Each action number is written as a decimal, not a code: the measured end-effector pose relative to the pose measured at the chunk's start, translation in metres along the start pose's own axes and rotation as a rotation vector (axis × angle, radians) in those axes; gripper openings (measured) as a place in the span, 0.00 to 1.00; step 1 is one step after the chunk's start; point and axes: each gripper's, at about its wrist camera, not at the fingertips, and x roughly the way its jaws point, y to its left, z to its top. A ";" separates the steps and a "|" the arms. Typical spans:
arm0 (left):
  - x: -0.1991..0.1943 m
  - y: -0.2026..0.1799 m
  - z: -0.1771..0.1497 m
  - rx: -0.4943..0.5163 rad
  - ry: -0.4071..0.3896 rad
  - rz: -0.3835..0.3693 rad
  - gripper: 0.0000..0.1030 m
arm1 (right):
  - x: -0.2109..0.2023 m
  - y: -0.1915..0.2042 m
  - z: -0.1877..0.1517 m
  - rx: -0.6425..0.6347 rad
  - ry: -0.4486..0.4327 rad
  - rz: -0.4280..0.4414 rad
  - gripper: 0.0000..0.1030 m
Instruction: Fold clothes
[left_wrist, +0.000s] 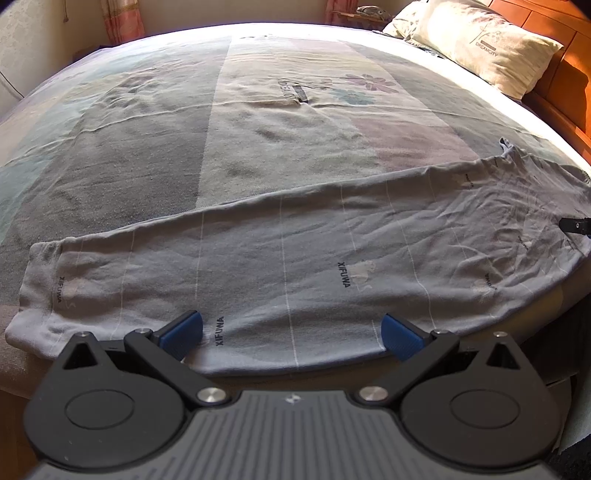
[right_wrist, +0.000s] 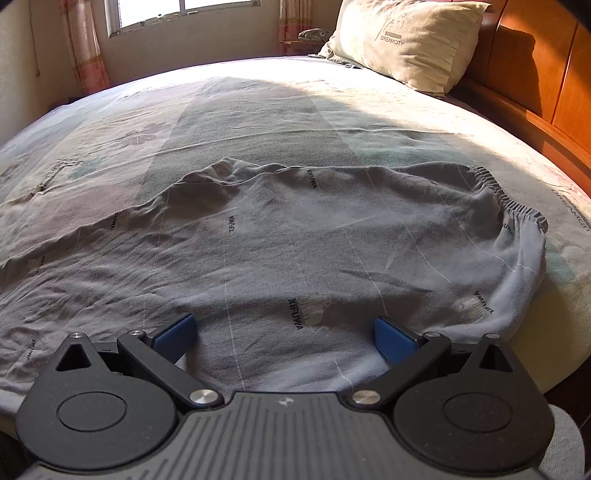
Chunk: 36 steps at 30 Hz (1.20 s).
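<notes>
My left gripper (left_wrist: 291, 334) and right gripper (right_wrist: 284, 334) both hang with jaws wide apart above the near hem of the grey pajama pants (left_wrist: 295, 258), which lie flat along the bed's (left_wrist: 147, 147) near edge. Beyond them the patchwork bedspread (right_wrist: 258, 110) runs bare to the pillow (right_wrist: 402, 37).

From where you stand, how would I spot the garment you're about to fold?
Start at the big bed with its pillow against the wooden headboard. Along its near edge lie grey trousers, spread flat. Unlike the flowered sheet beneath, they carry thin white lines, the word XIFUWA repeated, and a gathered elastic waistband.
</notes>
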 end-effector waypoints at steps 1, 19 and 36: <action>0.000 0.000 0.000 0.002 0.001 0.001 0.99 | -0.001 0.002 0.003 -0.007 0.003 -0.008 1.00; 0.004 0.004 0.007 -0.030 0.022 -0.002 0.99 | -0.016 -0.015 0.006 0.003 0.037 0.043 1.00; 0.003 0.005 0.007 -0.017 0.019 -0.006 0.99 | -0.039 0.042 -0.005 -0.197 0.007 0.151 1.00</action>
